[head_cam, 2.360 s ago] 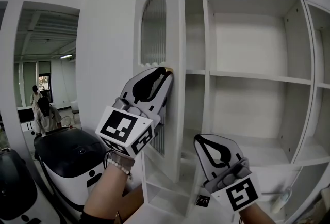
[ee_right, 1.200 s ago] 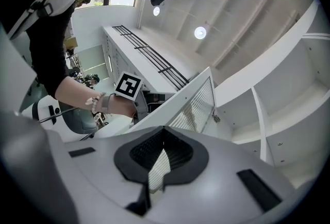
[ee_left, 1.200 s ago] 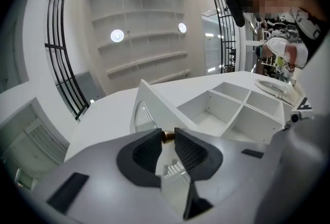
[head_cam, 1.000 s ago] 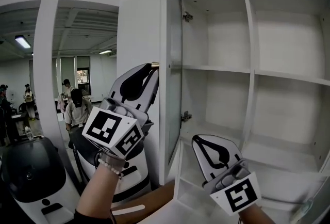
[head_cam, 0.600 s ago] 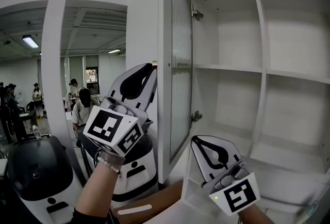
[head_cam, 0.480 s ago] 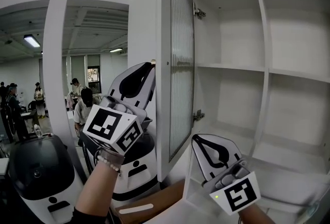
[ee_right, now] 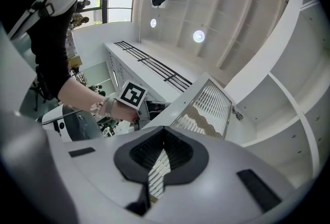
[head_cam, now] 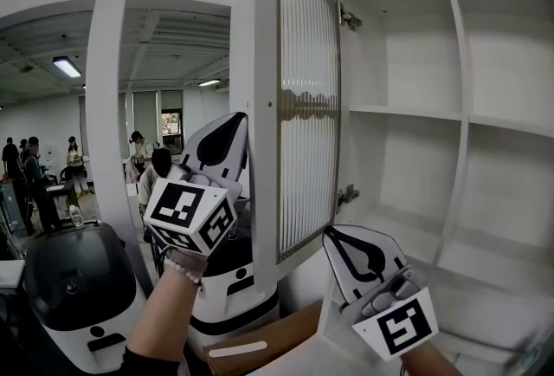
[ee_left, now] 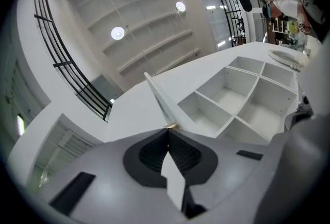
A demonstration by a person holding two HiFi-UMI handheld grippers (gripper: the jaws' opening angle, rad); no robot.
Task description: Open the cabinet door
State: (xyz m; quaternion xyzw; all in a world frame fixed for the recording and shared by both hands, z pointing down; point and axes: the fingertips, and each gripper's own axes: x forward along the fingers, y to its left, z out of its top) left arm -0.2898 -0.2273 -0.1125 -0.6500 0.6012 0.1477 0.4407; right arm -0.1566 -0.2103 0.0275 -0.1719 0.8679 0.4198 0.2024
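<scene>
Fingertips (ee_left: 157,139) of left gripper (ee_left: 168,130) meet just beside cabinet door (head_cam: 305,114).

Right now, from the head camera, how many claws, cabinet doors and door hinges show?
Claws: 2 (left claw, right claw)
Open cabinet door: 1
Door hinges: 2 (upper hinge, lower hinge)
Total: 5

Bright, even white light filled the scene. In the head view a ceiling strip light (head_cam: 66,67) glowed well left of the cabinet door (head_cam: 253,62), whose ribbed glass (head_cam: 307,106) carried a pale sheen. Shadows were soft and faint, gathering right of the door in the corners of the shelves (head_cam: 415,114). Round ceiling lamps (ee_left: 117,33) above the door flared in both gripper views, where straight edges bowed, the corners went black and the nearest foreground was out of focus.
</scene>
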